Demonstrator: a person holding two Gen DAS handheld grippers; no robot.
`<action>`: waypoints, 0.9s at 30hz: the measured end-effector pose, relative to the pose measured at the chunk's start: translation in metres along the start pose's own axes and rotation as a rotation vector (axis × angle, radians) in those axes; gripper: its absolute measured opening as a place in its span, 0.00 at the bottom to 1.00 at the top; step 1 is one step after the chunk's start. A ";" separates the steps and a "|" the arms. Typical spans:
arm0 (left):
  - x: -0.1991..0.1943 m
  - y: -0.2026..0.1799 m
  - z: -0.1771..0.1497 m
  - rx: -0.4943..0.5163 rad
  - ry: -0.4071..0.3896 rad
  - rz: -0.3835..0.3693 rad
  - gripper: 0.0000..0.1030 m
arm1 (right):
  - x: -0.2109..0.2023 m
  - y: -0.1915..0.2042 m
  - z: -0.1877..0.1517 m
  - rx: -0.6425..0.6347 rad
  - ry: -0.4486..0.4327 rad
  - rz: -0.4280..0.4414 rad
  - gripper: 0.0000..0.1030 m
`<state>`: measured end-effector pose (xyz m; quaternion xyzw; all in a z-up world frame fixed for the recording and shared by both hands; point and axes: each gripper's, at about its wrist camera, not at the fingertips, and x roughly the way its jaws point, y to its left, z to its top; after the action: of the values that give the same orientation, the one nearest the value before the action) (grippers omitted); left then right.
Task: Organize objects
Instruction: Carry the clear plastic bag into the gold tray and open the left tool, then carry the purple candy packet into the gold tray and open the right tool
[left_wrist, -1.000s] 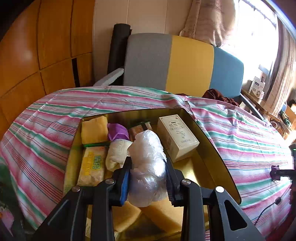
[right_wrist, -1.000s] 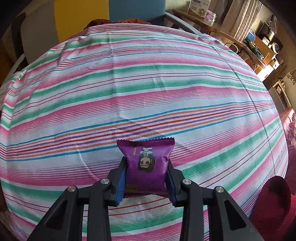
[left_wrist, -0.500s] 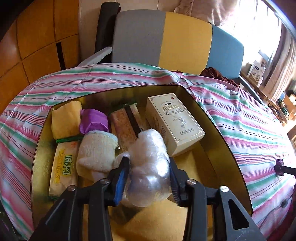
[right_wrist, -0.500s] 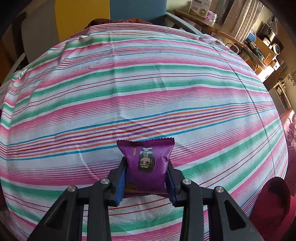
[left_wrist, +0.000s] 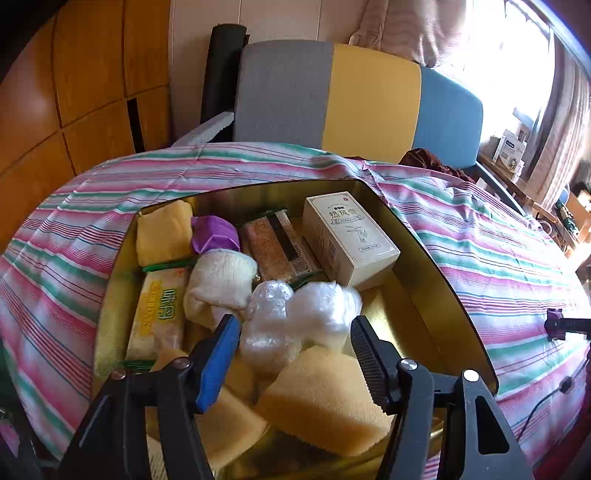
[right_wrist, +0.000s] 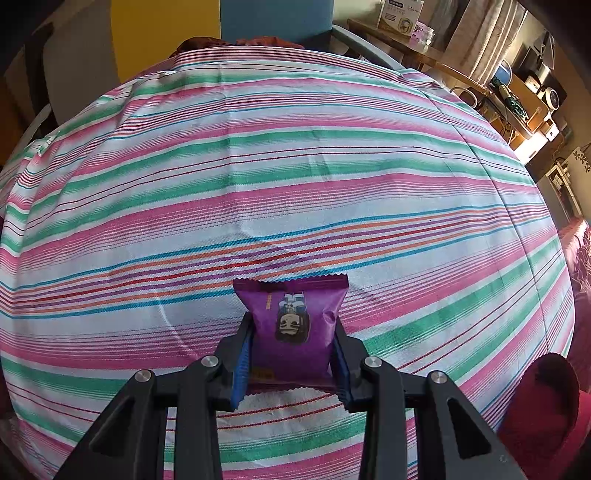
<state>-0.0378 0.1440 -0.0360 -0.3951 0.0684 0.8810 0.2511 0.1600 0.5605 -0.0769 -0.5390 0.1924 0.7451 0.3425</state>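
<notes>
Since a second ago the left gripper (left_wrist: 291, 326) has let go: its jaws, then clamped on the crumpled plastic bundle (left_wrist: 295, 317), now stand spread and are opening further, both pads clear of it. That bundle lies loose between the fingers inside the gold tin (left_wrist: 443, 291), resting against the yellow sponge (left_wrist: 325, 402) just on the near side of it, with the rolled white cloth (left_wrist: 221, 280) touching its left side and the cream box (left_wrist: 351, 236) just beyond it to the right. Releasing low in the tin seems meant to let so light and springy a thing settle among its neighbours rather than roll out. Farther back in the tin lie a purple wrapper (left_wrist: 214, 229) and a yellow packet (left_wrist: 162, 310), so the sorting looks well along. Away from the tin, the right gripper (right_wrist: 293, 354) has not stirred; its pads pinch a purple snack packet (right_wrist: 291, 325) by both side edges, holding it over the striped cloth (right_wrist: 295, 166), probably waiting its turn for the tin.
</notes>
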 end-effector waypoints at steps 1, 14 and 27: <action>-0.004 0.000 -0.001 0.008 -0.010 0.009 0.62 | 0.000 0.000 0.000 0.001 0.000 0.000 0.36; -0.061 0.020 -0.012 -0.013 -0.132 0.069 0.74 | -0.060 0.057 0.002 -0.156 -0.118 0.191 0.33; -0.074 0.064 -0.024 -0.110 -0.133 0.130 0.87 | -0.149 0.280 -0.057 -0.640 -0.281 0.515 0.34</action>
<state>-0.0122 0.0528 -0.0035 -0.3439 0.0287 0.9221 0.1754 0.0247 0.2838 0.0198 -0.4456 0.0316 0.8945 -0.0160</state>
